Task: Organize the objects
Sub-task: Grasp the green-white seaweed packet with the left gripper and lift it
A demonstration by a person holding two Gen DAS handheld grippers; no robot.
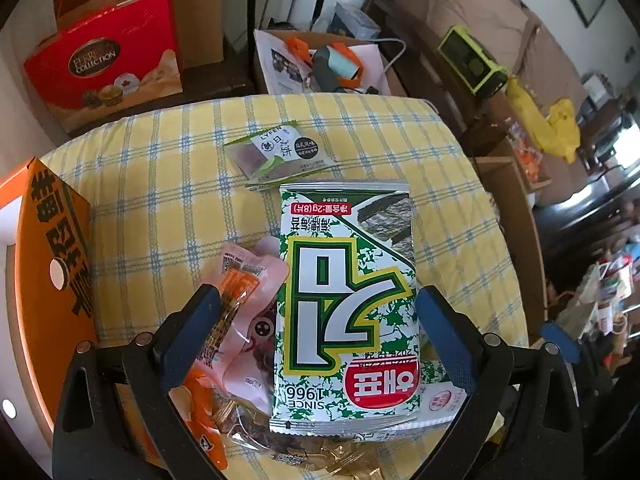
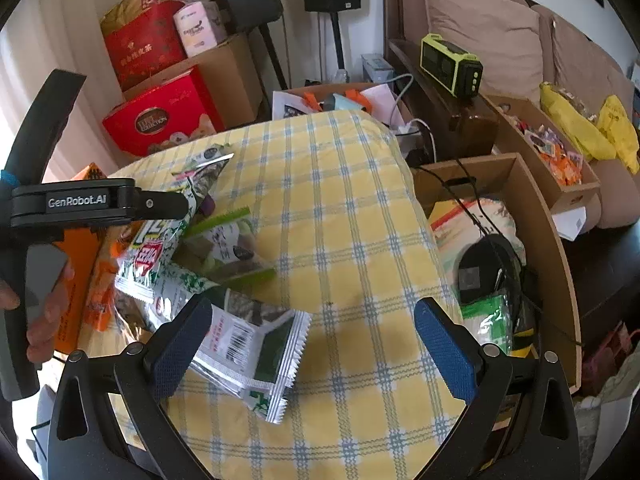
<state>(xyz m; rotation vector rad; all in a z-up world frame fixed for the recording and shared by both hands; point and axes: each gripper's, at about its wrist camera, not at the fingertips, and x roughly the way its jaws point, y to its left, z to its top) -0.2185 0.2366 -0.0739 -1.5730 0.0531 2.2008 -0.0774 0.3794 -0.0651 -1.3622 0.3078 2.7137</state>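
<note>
The left gripper is spread wide around the seaweed pack, which lies mid-frame on top of a snack pile on the checked cloth. Its fingers should close on the pack's long edges only, clear of the pink packet beneath.

The right gripper, lower centre, is likewise spread and empty, hovering beside a second pack near its left finger.
</note>
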